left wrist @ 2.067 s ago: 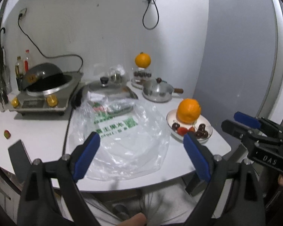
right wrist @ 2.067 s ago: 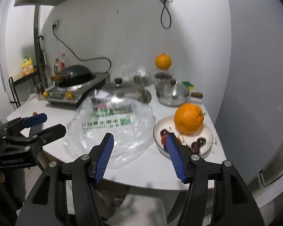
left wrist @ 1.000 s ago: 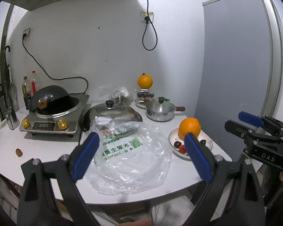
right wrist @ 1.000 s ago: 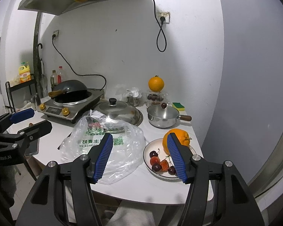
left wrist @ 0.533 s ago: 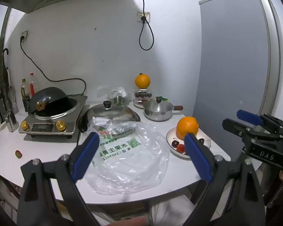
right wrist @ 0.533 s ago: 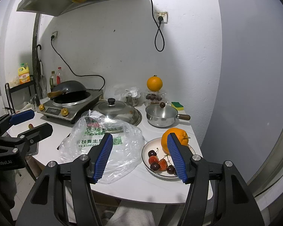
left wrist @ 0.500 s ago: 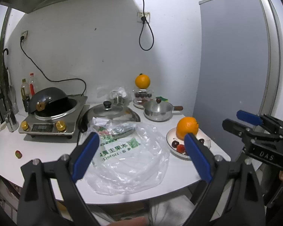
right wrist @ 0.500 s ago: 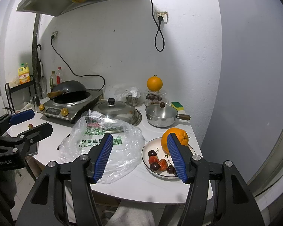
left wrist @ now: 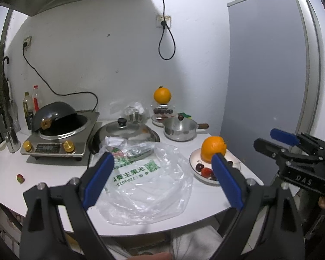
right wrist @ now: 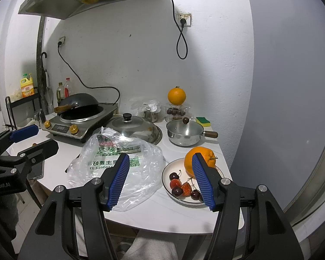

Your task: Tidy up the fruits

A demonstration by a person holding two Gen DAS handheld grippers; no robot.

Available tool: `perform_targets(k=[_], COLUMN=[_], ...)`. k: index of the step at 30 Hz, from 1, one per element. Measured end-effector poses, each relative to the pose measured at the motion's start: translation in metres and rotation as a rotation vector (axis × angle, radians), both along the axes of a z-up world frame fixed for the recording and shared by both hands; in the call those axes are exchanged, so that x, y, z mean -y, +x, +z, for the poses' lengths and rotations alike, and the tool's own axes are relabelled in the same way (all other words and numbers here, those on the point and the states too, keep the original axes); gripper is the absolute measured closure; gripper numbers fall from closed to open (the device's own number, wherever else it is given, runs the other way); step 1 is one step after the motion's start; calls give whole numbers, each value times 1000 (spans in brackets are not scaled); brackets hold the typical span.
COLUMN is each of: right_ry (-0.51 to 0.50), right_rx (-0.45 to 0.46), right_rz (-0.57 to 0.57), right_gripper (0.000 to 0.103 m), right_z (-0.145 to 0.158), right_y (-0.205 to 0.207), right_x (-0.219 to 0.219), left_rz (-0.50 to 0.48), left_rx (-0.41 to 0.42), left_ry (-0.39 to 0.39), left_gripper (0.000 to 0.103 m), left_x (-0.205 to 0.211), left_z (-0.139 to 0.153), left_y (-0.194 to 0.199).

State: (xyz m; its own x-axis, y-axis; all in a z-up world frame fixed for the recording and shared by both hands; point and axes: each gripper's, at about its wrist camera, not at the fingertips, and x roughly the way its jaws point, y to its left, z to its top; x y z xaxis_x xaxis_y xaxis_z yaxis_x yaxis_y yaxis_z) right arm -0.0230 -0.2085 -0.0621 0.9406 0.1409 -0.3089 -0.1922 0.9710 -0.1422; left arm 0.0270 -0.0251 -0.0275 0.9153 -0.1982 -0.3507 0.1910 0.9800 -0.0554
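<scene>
A big orange (left wrist: 213, 148) (right wrist: 200, 159) sits on a white plate (left wrist: 194, 158) (right wrist: 165, 175) at the table's right end, with cherries and strawberries (right wrist: 179, 186) beside it. A crumpled clear plastic bag (left wrist: 153, 186) (right wrist: 101, 164) with green print lies left of the plate. A second orange (left wrist: 162, 95) (right wrist: 176, 95) rests on a clear box of dark fruit at the back wall. A small red-green fruit (left wrist: 20, 178) lies alone at the far left. My left gripper (left wrist: 161, 158) and right gripper (right wrist: 160, 158) hang open before the table's front edge, holding nothing.
An induction cooker with a tilted wok (left wrist: 54, 121) stands at the back left. A pan under a glass lid (left wrist: 123, 127) and a small lidded saucepan (left wrist: 179, 129) stand behind the bag. A sponge (right wrist: 202, 121) lies by the wall. The rounded table edge (left wrist: 184, 223) is near.
Since the earliest frames both grippers have drawn back from the table and risen, so more of the kitchen shows. Over the last half second nothing has moved.
</scene>
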Motion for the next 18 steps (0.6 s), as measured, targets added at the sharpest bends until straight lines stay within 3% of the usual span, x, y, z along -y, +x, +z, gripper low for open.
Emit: perform_targets(k=[18], right_ry=[-1], right_rx=[0], right_rz=[0], right_gripper=[40], right_z=[1], right_y=[-1], right_x=[1], left_rz=[-10], left_rx=[5], left_ry=[-7], left_gripper=[10], left_x=[0], left_z=[2], left_y=[-1])
